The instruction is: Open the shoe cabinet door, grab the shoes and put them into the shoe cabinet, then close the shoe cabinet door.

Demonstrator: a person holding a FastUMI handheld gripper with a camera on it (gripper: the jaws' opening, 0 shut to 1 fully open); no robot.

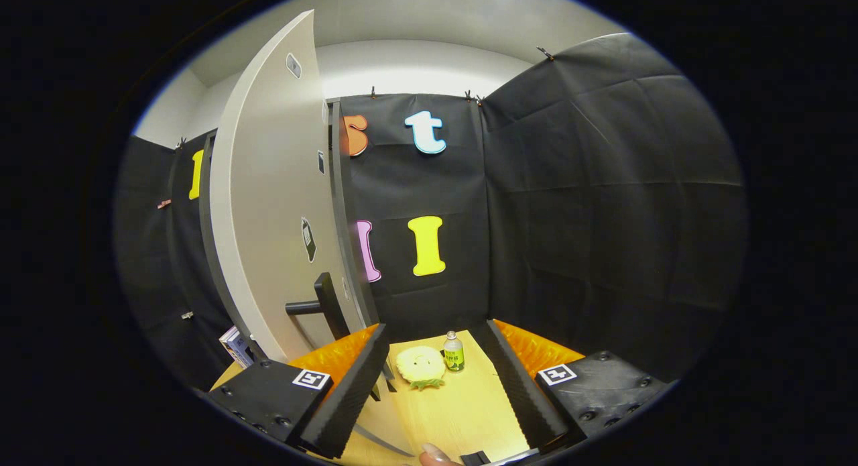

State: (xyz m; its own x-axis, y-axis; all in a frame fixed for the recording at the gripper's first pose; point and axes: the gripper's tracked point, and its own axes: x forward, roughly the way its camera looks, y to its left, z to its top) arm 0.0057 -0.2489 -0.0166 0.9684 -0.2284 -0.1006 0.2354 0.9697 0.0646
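The shoe cabinet door point(268, 204) is a tall pale grey panel standing to the left of my fingers, seen at a steep angle with its dark edge toward me. Its black bar handle point(322, 306) sticks out just above and left of the left fingertip, outside the gap. My gripper point(436, 326) is open with nothing held between the fingers. Whether the left finger touches the door I cannot tell.
On the wooden table point(462, 412), ahead of the fingers, lie a round yellow soft object point(420, 365) and a small green bottle point(454, 352). A small blue-and-white box point(234, 345) sits by the door's foot. A person's fingertip point(434, 454) shows near me. Black cloth walls close the booth.
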